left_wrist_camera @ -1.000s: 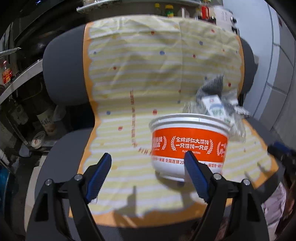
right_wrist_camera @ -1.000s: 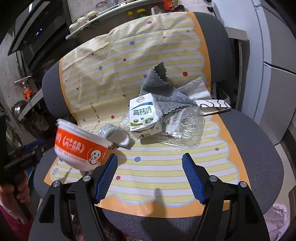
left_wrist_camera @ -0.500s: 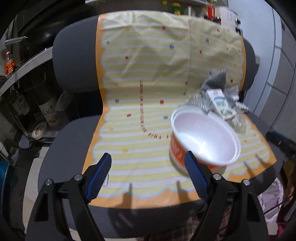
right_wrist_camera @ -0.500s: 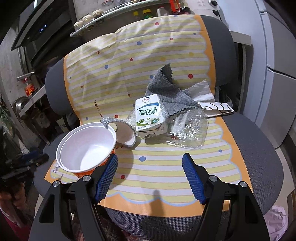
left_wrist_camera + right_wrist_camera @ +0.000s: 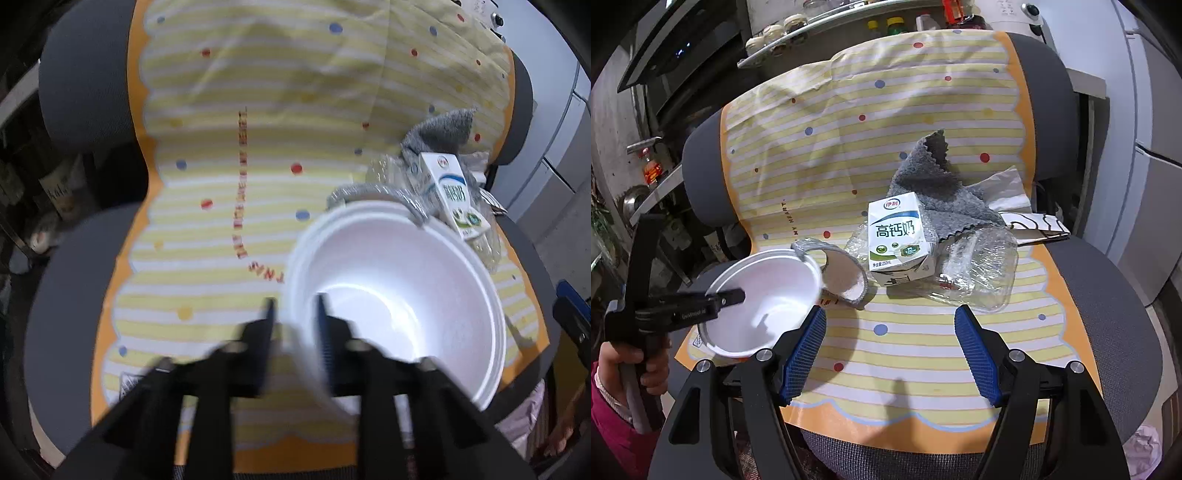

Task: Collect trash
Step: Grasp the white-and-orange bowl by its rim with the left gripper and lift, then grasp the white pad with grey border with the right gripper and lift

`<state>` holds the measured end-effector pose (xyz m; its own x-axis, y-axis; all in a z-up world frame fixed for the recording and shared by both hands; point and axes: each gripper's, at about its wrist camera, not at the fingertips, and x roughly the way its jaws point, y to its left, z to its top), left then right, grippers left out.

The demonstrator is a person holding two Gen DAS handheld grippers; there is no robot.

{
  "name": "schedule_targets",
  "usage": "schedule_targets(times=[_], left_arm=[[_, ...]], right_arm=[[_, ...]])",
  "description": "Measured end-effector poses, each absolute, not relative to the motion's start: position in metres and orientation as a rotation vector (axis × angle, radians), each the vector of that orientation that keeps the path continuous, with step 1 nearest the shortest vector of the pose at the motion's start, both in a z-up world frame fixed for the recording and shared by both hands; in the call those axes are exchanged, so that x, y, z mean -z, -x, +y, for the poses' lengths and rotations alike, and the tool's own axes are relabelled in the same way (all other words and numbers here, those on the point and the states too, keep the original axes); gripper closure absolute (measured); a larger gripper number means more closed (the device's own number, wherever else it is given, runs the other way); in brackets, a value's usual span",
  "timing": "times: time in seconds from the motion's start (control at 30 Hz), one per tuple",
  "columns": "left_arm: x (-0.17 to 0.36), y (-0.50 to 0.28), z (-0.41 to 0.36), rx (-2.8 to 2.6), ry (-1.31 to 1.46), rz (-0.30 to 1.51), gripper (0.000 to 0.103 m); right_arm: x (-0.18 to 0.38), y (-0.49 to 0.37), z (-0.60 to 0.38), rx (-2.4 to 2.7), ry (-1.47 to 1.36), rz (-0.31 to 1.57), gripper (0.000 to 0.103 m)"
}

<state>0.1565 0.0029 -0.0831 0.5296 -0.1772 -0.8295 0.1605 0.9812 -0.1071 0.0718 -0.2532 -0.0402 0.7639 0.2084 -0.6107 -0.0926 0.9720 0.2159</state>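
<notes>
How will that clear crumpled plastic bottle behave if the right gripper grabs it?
The plastic bottle is already crushed and lies on its side, so it will likely give and crackle under the pads. It looks empty, probably very light. Its glossy film may slip between the open right gripper.

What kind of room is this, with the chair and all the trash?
Probably a home kitchen. Behind the chair a shelf holds jars and bottles, a pale fridge-like cabinet stands beside it, and food trash like a milk carton lies on the seat.

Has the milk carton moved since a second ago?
No. In the right wrist view the milk carton still stands against the grey cloth and crushed clear bottle.
</notes>
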Motion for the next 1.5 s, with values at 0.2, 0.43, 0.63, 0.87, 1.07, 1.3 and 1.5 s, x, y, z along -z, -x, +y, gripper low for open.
schedule_targets(times=[0.2, 0.43, 0.63, 0.87, 1.07, 1.3, 1.5], left_arm=[[0.07, -0.133, 0.042, 0.22, 0.142, 0.951, 0.098], [0.058, -0.113, 0.09, 0.172, 0.223, 0.902, 0.099], [0.083, -0.12, 0.105, 0.106, 0.261, 0.975, 0.098], [0.072, -0.117, 0.132, 0.092, 0.354, 0.887, 0.099], [0.07, -0.12, 0.136, 0.086, 0.385, 0.862, 0.099], [0.081, -0.127, 0.138, 0.037, 0.376, 0.892, 0.099], [0.077, -0.125, 0.129, 0.033, 0.356, 0.887, 0.099]], right_arm=[[0.036, -0.078, -0.236, -0.199, -0.145, 0.67, 0.031], [0.042, -0.085, -0.209, -0.255, -0.116, 0.703, 0.03], [0.047, -0.09, -0.182, -0.353, -0.113, 0.725, 0.031], [0.054, -0.091, -0.162, -0.388, -0.087, 0.742, 0.031], [0.081, -0.115, -0.147, -0.356, -0.054, 0.806, 0.031], [0.115, -0.124, -0.133, -0.312, 0.045, 0.851, 0.07], [0.088, -0.109, -0.159, -0.284, -0.014, 0.749, 0.097]])
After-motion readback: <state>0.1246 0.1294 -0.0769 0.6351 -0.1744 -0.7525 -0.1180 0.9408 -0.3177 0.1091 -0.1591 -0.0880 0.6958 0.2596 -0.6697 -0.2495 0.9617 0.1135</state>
